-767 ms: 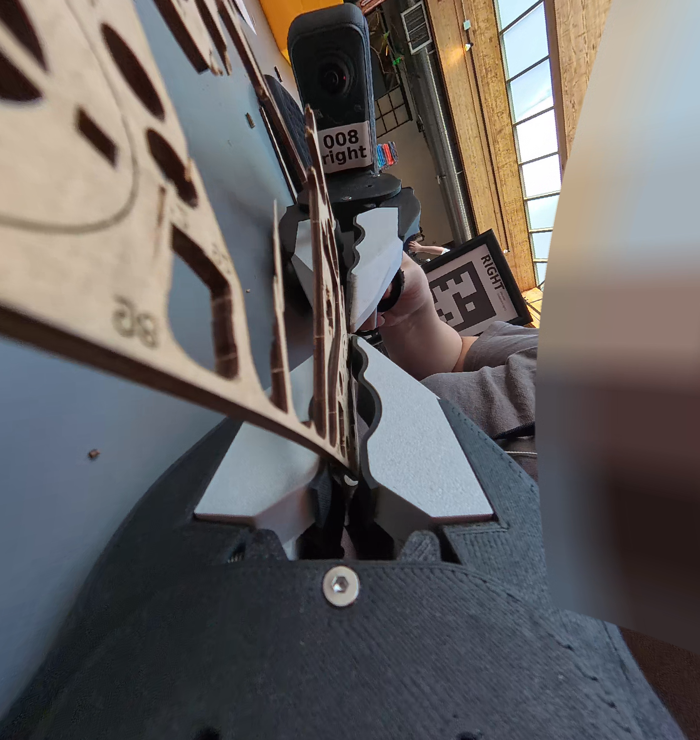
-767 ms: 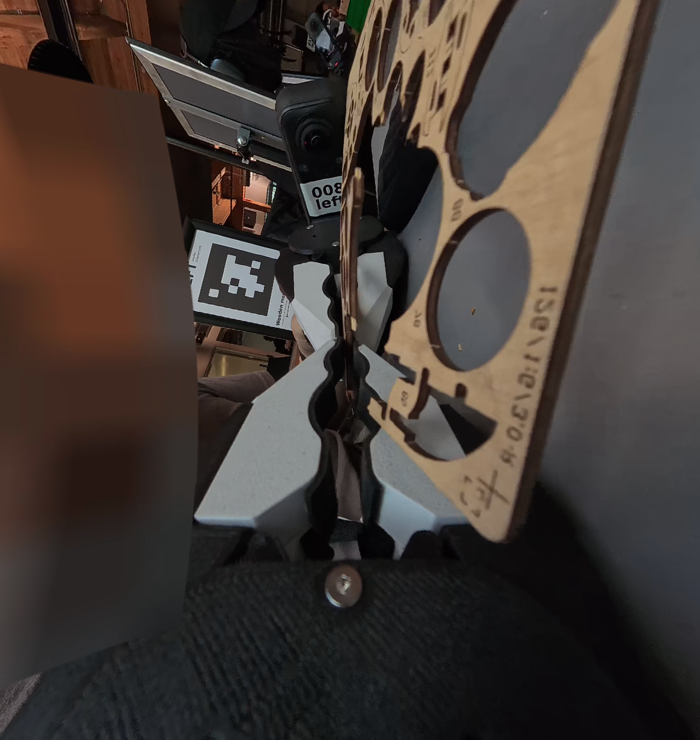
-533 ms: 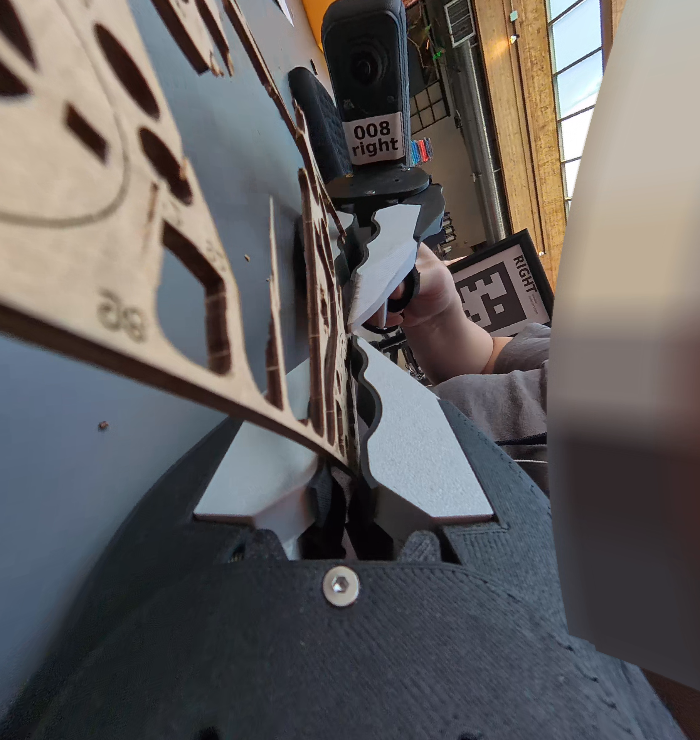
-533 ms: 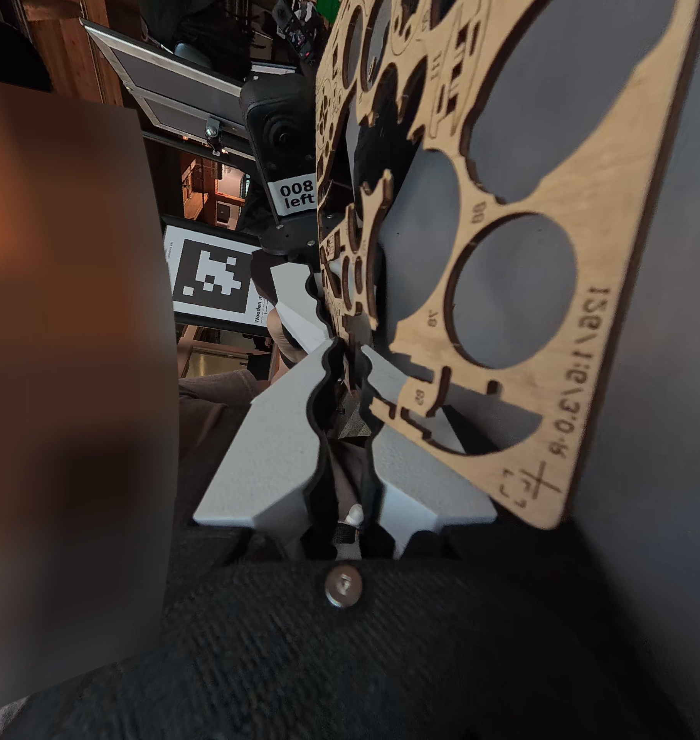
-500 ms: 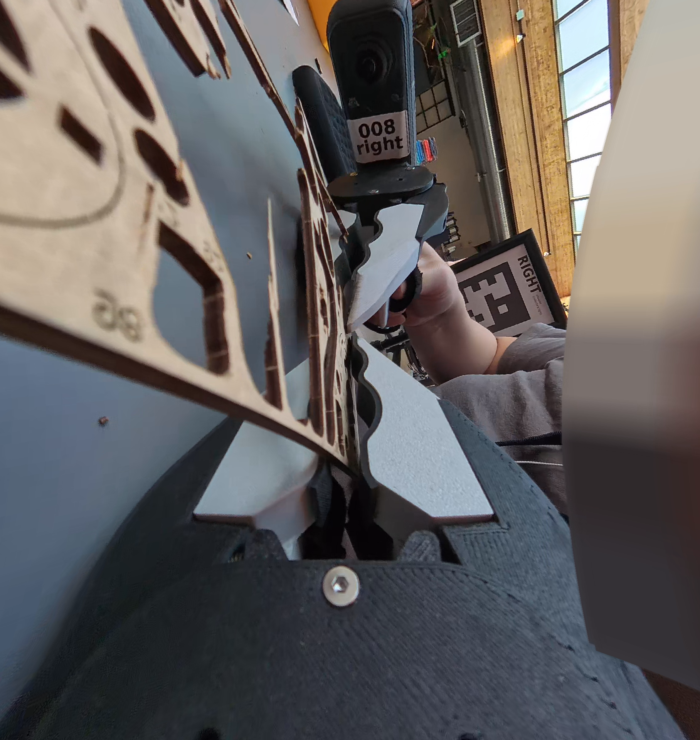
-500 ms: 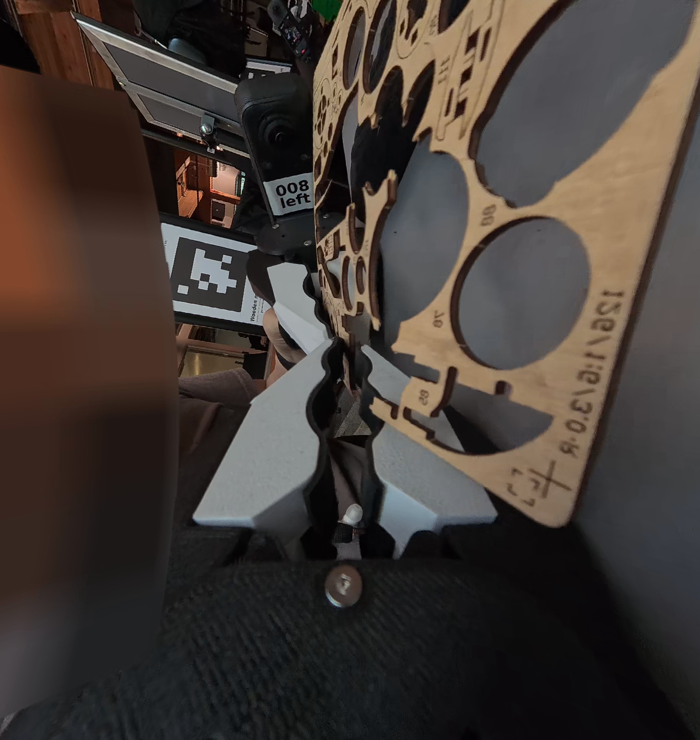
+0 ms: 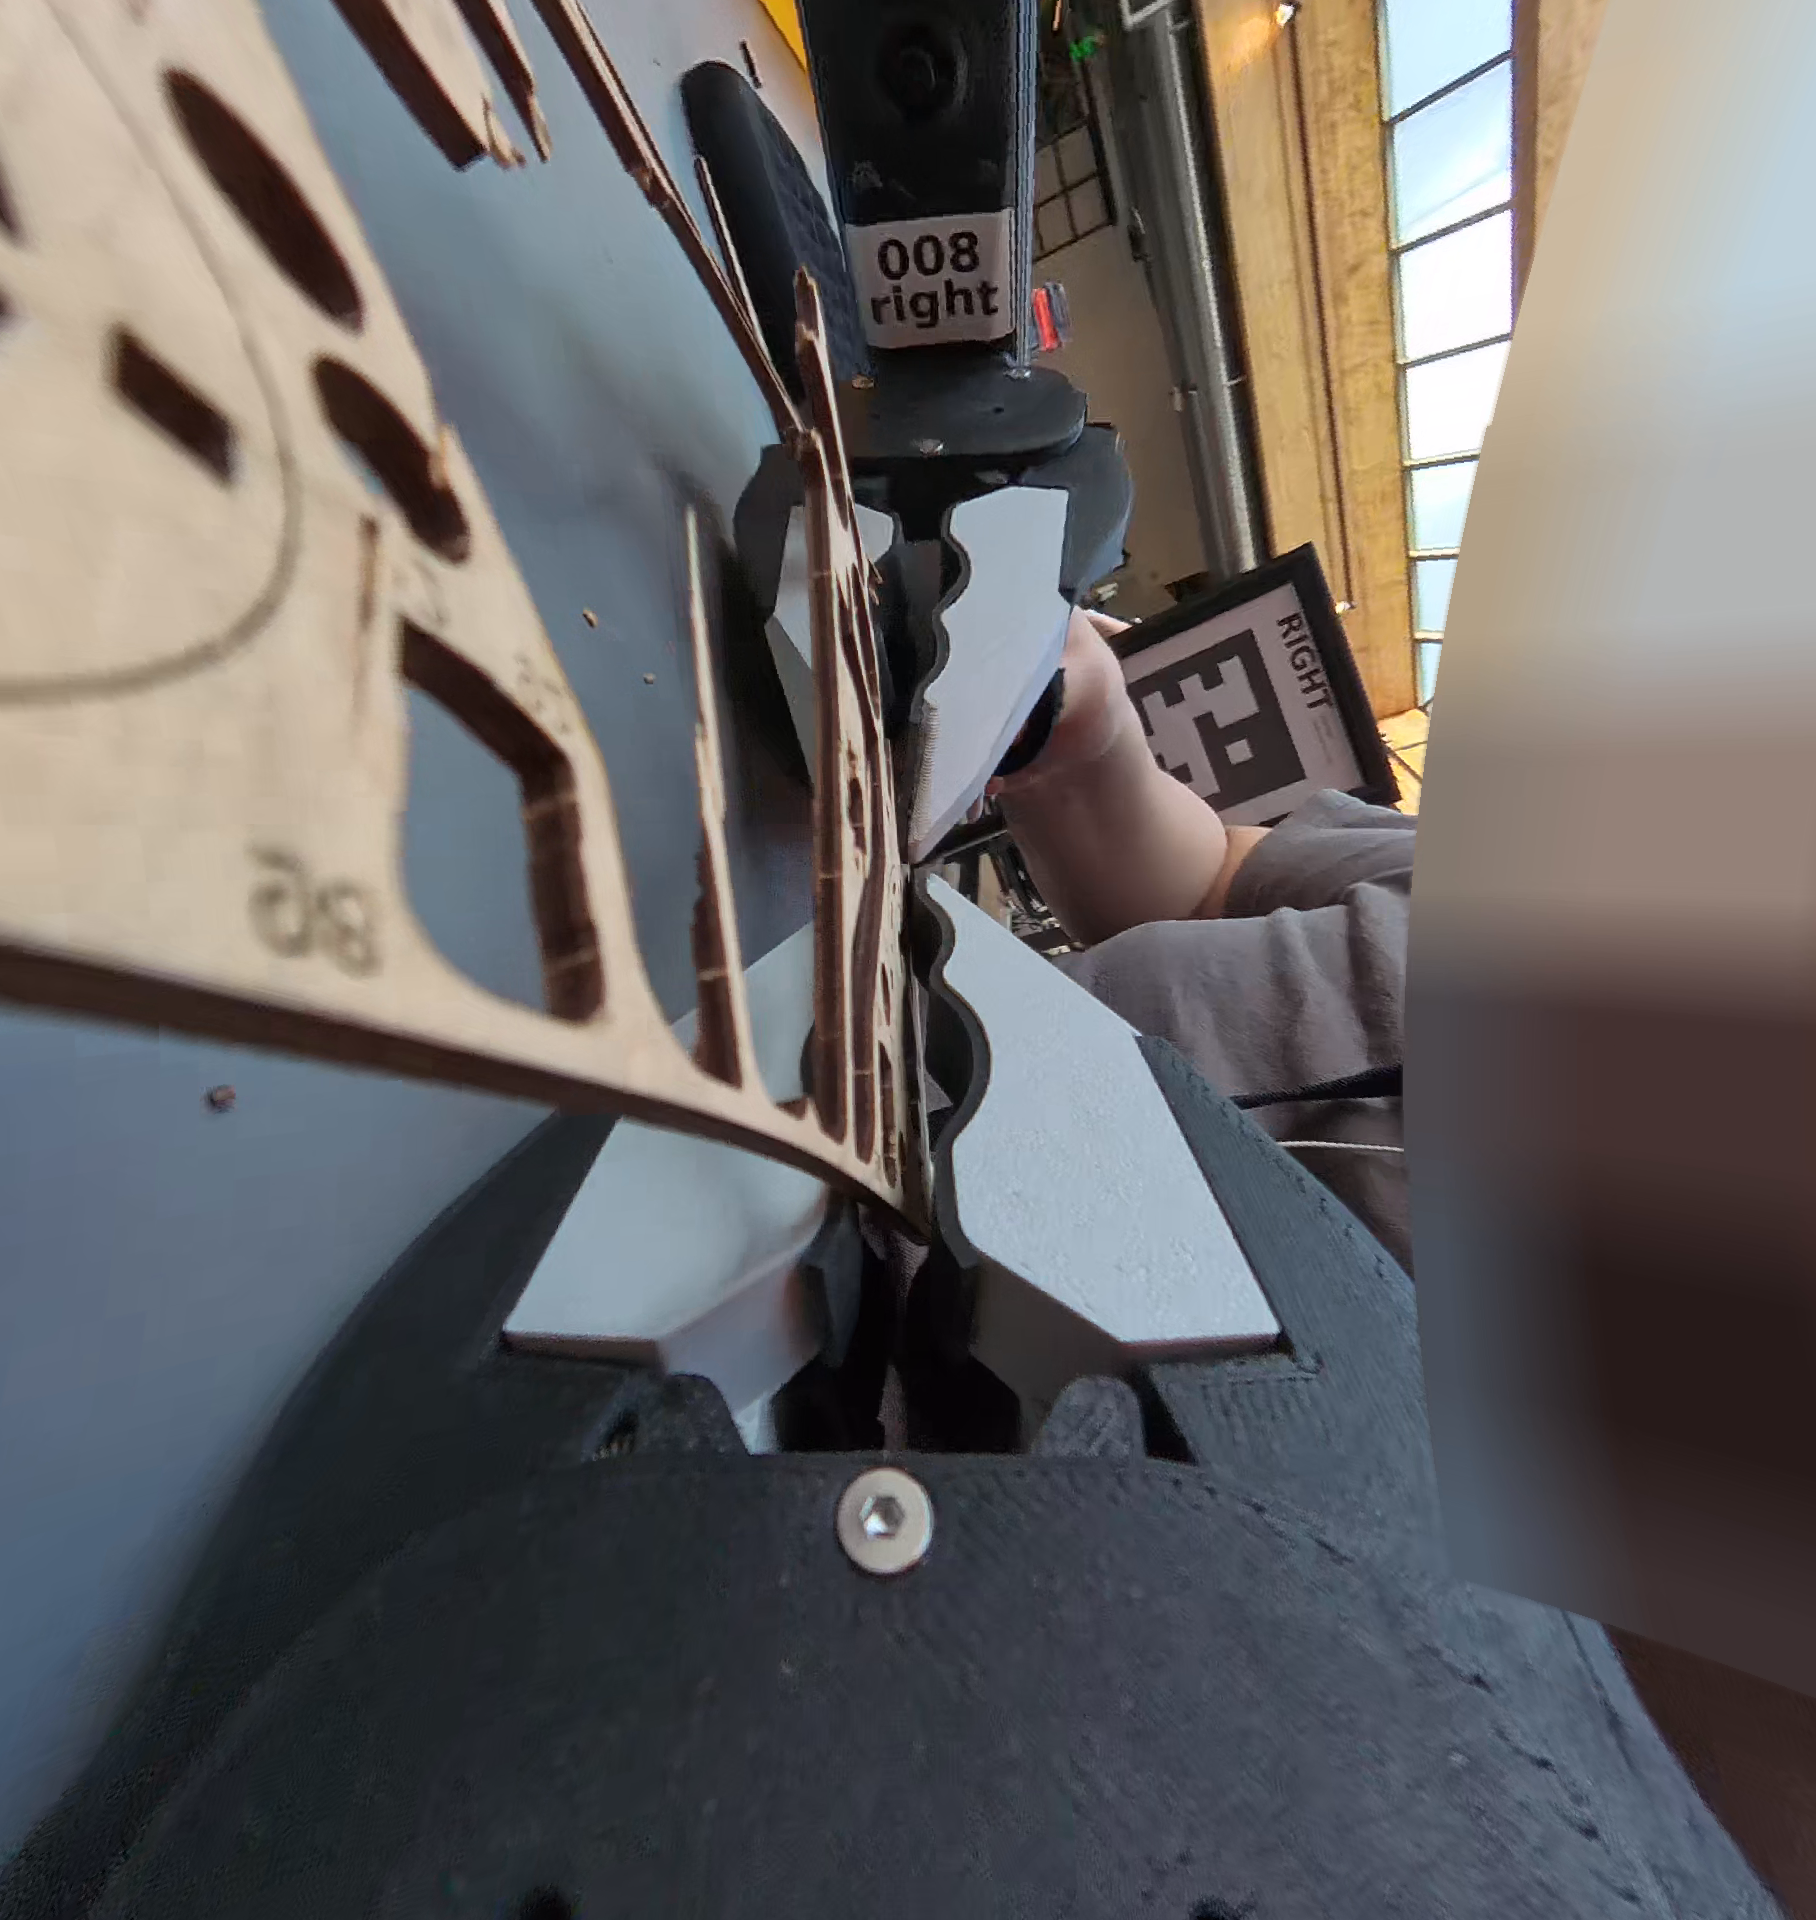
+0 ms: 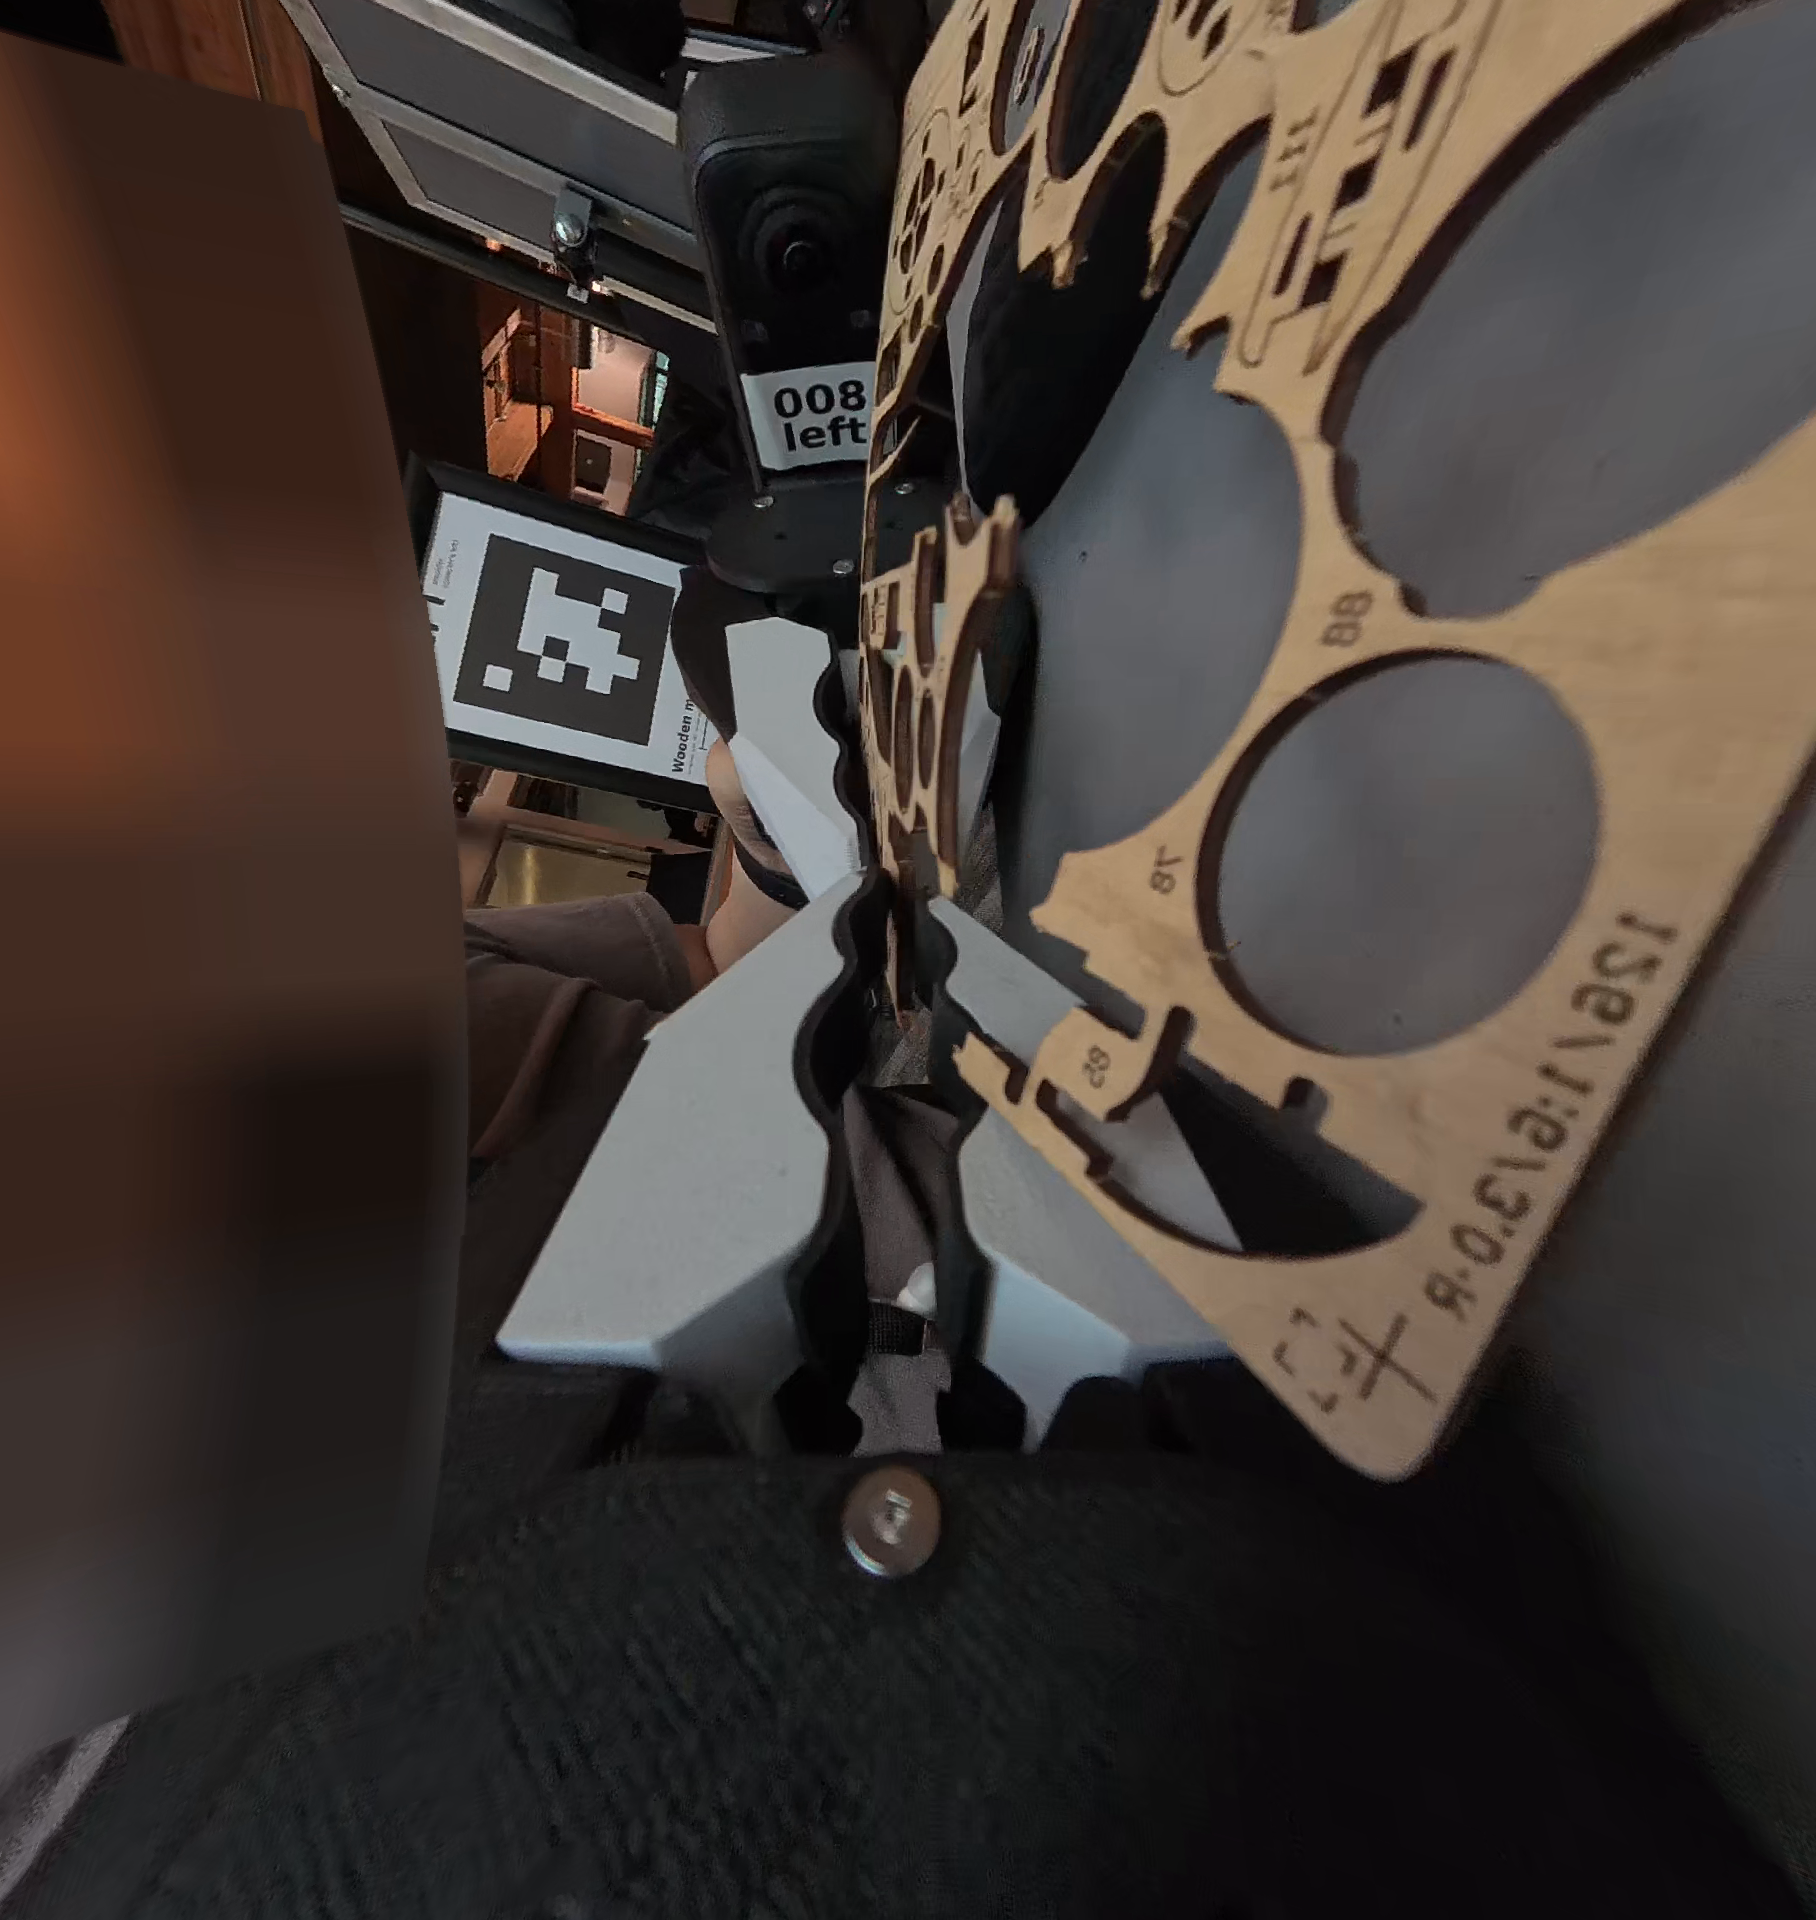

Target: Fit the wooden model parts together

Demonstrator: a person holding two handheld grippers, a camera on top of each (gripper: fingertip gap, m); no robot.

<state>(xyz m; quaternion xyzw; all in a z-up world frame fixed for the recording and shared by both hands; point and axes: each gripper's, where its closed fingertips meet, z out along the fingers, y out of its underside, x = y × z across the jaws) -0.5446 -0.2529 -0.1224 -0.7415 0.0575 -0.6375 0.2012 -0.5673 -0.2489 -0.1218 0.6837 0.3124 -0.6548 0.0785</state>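
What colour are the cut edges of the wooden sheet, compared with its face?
Dark burnt brown against a pale tan face on the wooden sheet; clearest in the right wrist view.

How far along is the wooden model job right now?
Done: many shapes are already out of the wooden sheet, leaving holes. In hand: the left tongs clamp the sheet edge; the right tongs pinch a small wooden piece. Left: no joined parts are visible yet.

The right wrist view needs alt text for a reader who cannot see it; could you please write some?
The right gripper pinches a small wooden part between its fingertips, meeting the left gripper head-on. A laser-cut plywood sheet with empty cutouts stands on the right; a blurred patch covers the left.
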